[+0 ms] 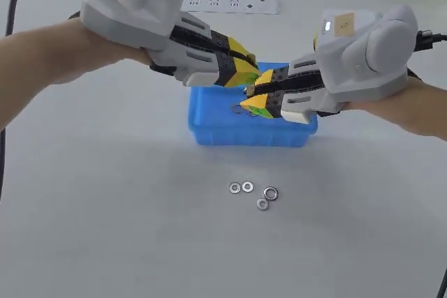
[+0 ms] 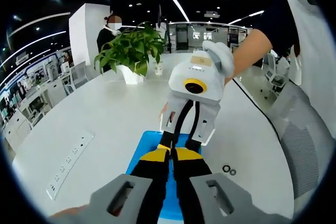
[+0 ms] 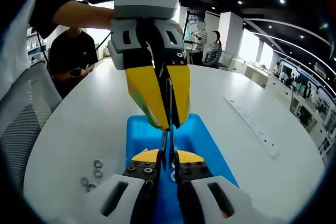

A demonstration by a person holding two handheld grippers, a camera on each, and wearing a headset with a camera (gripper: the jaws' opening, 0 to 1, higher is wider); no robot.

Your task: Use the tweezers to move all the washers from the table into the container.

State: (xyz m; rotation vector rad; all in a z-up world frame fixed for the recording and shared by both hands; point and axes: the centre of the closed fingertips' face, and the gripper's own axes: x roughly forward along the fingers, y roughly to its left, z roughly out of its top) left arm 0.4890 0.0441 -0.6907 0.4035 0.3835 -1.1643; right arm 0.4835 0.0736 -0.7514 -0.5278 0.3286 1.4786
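Four washers (image 1: 270, 193) lie close together on the bench (image 1: 105, 207), just in front of the blue box (image 1: 209, 130). None of them is picked up yet. We cannot tell if any washer is in the box. We hold both grippers over the box. The left gripper (image 1: 250, 70) has its jaws clamped on the tweezers (image 3: 166, 145). The right gripper (image 1: 253, 101) has its jaws close together around the lower part of the tweezers and seems to pinch them too. So we think most of the job is left.
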